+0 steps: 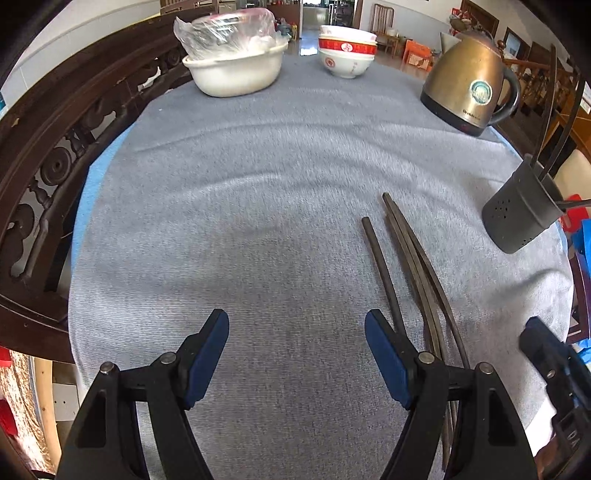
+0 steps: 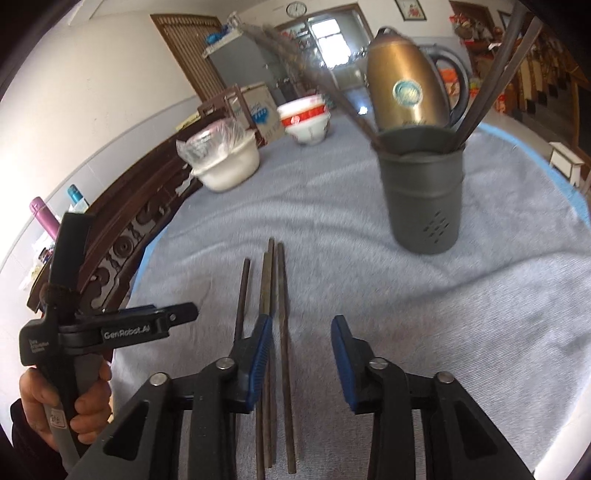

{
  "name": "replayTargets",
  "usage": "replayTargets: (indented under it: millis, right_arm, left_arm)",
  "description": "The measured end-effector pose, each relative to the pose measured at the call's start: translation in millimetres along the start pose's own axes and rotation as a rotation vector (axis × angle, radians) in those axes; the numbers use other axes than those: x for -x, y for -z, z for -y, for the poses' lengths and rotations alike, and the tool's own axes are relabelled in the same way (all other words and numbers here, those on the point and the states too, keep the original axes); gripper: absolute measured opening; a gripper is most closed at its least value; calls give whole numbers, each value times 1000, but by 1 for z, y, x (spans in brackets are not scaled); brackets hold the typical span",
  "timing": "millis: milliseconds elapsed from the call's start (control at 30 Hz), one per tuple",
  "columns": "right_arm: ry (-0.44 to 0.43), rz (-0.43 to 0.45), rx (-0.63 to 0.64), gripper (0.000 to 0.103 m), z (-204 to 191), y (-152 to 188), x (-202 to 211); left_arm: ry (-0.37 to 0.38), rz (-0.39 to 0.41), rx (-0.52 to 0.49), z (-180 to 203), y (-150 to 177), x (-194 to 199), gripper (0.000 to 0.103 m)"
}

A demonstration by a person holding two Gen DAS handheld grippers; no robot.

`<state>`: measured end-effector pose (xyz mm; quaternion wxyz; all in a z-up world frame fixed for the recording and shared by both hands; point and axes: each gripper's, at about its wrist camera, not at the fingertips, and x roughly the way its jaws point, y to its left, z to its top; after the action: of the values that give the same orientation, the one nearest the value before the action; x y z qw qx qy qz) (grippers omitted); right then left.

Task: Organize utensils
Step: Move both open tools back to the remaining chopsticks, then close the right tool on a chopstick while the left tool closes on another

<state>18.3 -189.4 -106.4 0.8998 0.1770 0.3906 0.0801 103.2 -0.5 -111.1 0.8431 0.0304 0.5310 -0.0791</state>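
The left gripper hung over the grey cloth with its blue-padded jaws spread wide and nothing between them. In its own view it filled the bottom of the frame. From the right wrist view the same tool showed at the lower left, gripped by a person's hand.

Toward the upper left of the left wrist view sat a white basin with a plastic-wrapped bowl in it, and to its right, near the top centre, a stack of red-and-white bowls. Further right stood a brass-coloured kettle.

Loose chopsticks lay flat on the cloth in the lower right of centre, one a little apart to the left of the rest, their near ends running under the left gripper's right jaw.

At the right edge of that view stood the dark grey utensil holder, with a few chopsticks already upright in it.

The right gripper sat low over the loose chopsticks in its own view, bottom centre. Its jaws were partly apart, not pinching anything: one stick lay in the gap between them, the others under or left of the left jaw. The holder stood at the upper right of that frame, well apart from the loose sticks.
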Motion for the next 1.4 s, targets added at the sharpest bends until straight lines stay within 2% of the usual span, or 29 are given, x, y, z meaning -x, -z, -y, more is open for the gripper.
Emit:
replayTargets:
  millis: [233,533,633,1033,1400]
  right_arm:
    - [-19,-94,36,18,-9,7,-26]
    - [8,-192,43,12,-8,18,-49]
    - [20,-193,39,9,-6,19,-49]
    - [62,-184,-50,8,18,23,-27]
    - [-34,-210,-176,10,46,29,-19]
  left_arm:
    - [15,-18,-23,8,-1,-10,77]
    - [17,-24,-20,6,-1,-14,77]
    - [18,-26,-16,6,-1,-14,77]
    - [31,-22,-28,11,-1,-10,77]
    - [123,-68,-25,21,-25,-37,77]
